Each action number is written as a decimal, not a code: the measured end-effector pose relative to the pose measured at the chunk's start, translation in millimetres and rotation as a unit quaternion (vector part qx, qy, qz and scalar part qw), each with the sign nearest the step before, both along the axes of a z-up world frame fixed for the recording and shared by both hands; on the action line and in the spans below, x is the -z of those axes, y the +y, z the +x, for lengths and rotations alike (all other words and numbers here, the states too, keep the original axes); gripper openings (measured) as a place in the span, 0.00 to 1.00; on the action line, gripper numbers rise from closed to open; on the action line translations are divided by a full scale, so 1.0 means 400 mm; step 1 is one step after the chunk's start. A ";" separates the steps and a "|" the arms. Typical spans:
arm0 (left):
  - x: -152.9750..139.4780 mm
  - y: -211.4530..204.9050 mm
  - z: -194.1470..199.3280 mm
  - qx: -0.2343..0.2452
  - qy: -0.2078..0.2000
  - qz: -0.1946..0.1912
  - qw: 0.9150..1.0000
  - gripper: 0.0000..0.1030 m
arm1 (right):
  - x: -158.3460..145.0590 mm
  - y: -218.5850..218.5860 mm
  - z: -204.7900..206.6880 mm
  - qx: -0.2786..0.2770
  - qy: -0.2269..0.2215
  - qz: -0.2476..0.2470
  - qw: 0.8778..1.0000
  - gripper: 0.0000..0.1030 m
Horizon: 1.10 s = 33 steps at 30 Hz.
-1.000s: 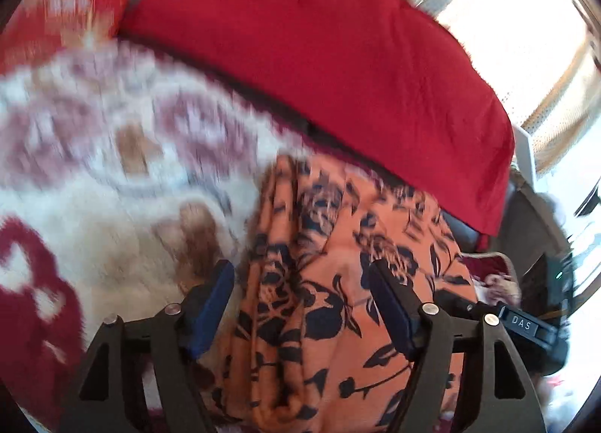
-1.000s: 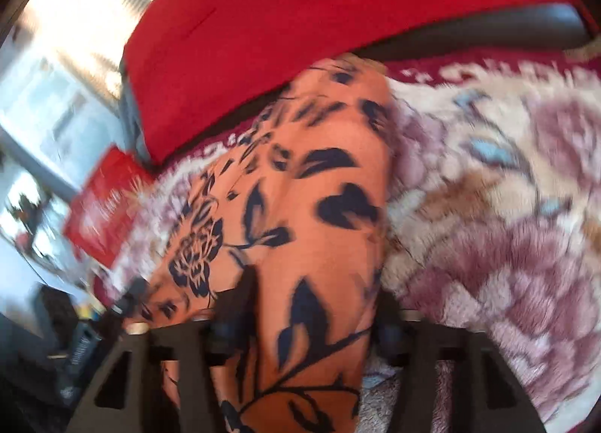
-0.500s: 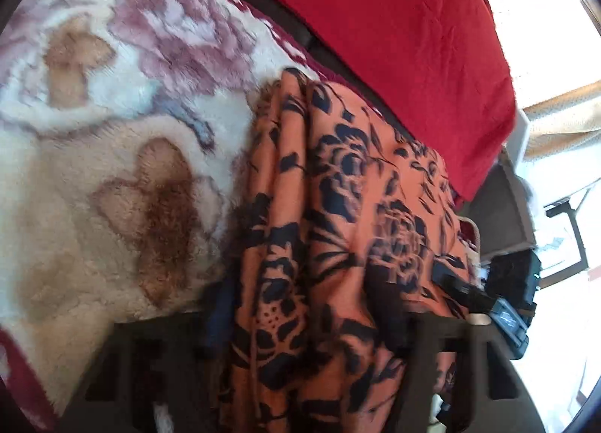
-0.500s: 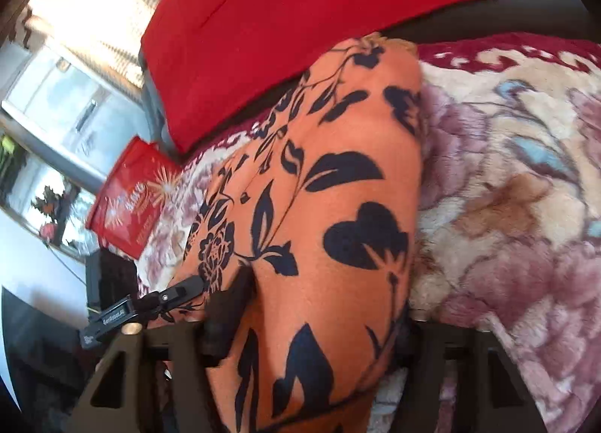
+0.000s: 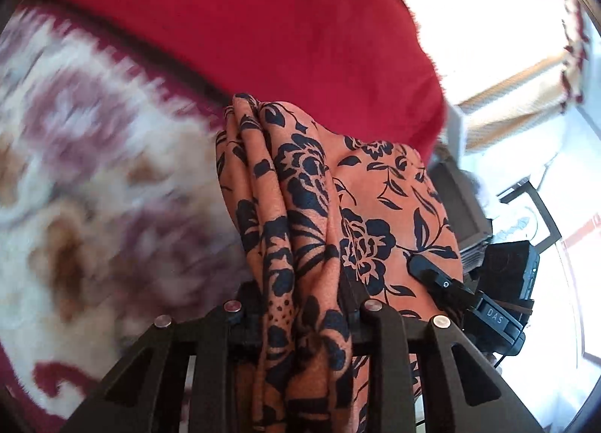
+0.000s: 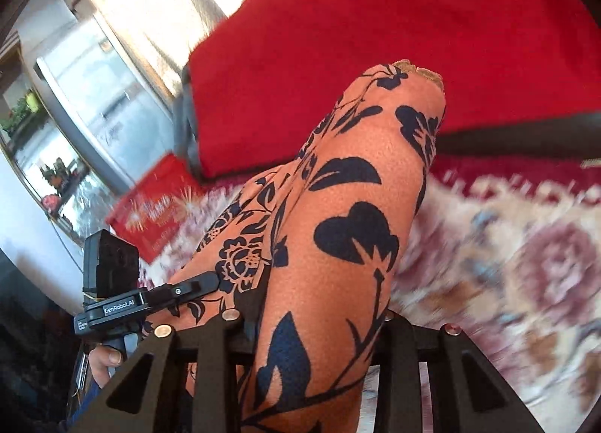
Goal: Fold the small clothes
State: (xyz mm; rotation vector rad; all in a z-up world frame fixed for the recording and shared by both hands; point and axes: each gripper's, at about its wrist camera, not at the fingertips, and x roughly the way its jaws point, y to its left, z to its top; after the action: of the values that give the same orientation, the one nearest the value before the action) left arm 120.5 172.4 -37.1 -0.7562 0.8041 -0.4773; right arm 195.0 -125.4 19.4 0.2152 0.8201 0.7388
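Observation:
An orange garment with a dark blue flower print [image 5: 323, 215] hangs between my two grippers above a flowered blanket [image 5: 94, 177]. My left gripper [image 5: 300, 316] is shut on one bunched end of the garment. My right gripper [image 6: 319, 324] is shut on the other end of the garment [image 6: 349, 215]. The cloth covers the fingertips of both grippers. The right gripper shows in the left wrist view [image 5: 465, 297], and the left gripper shows in the right wrist view [image 6: 150, 301]. The garment's far end rises toward a red cushion [image 6: 375, 57].
The red cushion [image 5: 244, 19] runs along the back of the blanket. A red packet [image 6: 154, 215] lies on the blanket at the left in the right wrist view. Bright windows with curtains [image 5: 507, 38] are behind. A dark box [image 5: 458, 203] stands at the right.
Both grippers closed on the orange garment and lifted it off the blanket. The jaws were wide apart around the cloth a second ago. The cloth now hangs bunched between them.

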 end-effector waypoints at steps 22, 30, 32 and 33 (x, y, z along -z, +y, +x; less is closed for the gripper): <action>0.019 -0.272 0.062 -0.022 -0.011 0.224 0.974 0.52 | 0.136 -0.396 0.071 0.188 -0.001 -0.022 0.982 0.68; 0.132 -0.265 0.086 -0.004 0.019 0.237 0.971 0.54 | 0.203 -0.246 0.056 0.074 0.061 0.014 0.995 0.79; 0.109 -0.267 0.067 -0.006 0.002 0.249 0.968 0.54 | 0.218 -0.255 0.062 0.078 0.065 0.028 0.994 0.79; 0.090 -0.272 0.054 -0.005 -0.012 0.258 0.966 0.54 | 0.200 -0.257 0.066 0.079 0.067 0.033 0.994 0.79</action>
State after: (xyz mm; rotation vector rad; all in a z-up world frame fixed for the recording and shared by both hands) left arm 142.1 63.7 -73.3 -0.2692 0.8537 -0.2481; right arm 221.4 -228.0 -60.5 0.3876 0.8955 0.6085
